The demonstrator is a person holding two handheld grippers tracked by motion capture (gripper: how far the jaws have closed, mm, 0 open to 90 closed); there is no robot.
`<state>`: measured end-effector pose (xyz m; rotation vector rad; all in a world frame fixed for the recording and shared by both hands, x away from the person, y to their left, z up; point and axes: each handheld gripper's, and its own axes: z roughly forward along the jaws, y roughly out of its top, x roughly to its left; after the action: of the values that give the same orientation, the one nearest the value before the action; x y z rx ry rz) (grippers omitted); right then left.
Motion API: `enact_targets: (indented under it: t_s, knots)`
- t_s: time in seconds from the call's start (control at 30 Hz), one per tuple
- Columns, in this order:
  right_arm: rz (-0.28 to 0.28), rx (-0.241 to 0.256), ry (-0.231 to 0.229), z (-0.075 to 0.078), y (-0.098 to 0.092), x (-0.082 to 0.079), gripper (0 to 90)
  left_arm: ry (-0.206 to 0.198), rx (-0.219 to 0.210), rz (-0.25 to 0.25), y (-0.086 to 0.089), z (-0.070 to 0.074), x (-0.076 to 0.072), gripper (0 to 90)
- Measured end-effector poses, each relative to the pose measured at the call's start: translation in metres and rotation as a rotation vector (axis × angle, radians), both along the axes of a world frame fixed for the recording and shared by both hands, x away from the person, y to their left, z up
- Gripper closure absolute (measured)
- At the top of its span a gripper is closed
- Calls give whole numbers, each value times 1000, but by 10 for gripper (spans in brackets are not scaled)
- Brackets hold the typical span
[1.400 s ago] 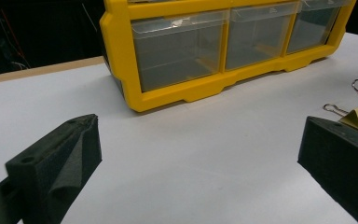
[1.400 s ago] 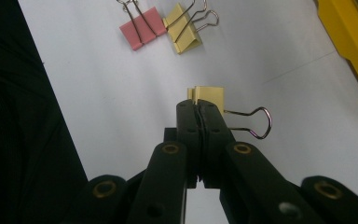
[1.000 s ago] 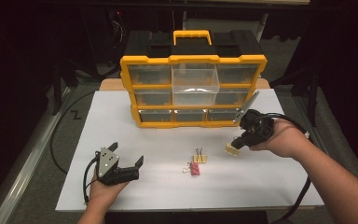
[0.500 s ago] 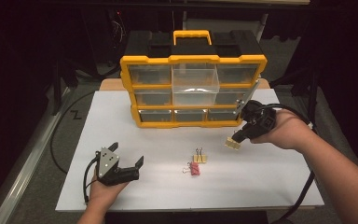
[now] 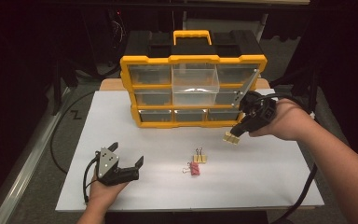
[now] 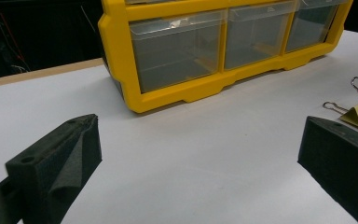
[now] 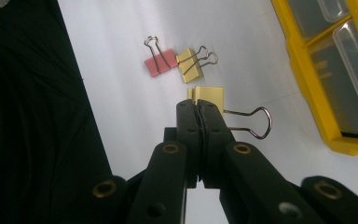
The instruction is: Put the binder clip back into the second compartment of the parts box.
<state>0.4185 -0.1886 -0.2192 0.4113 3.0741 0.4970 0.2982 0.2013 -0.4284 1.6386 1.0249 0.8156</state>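
The left gripper [image 5: 128, 164] rests on the surface [image 5: 270, 177], fingers spread, idle. Mid-surface lie a yellow clip [image 5: 199, 157] and pink clip [image 5: 194, 169]. The right gripper [image 5: 237, 133] pinches a gold binder clip [image 5: 230, 137] aloft, carrying it; next comes the open drawer [image 5: 195, 84] of the organizer [image 5: 135, 63].

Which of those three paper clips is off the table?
The yellow clip pinched in the right gripper, near the drawer box. The other yellow clip and the pink clip lie on the table.

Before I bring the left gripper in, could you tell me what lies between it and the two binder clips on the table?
Only bare white table. In the high view, nothing lies between the open left gripper and the pink clip or yellow clip.
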Motion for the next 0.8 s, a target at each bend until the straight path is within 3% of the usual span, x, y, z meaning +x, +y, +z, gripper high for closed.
enact_targets:
  t_s: [0.8]
  knots:
    - [31,-15,-35,48,15,3,900,-2,-6,-5,1,1,0,2]
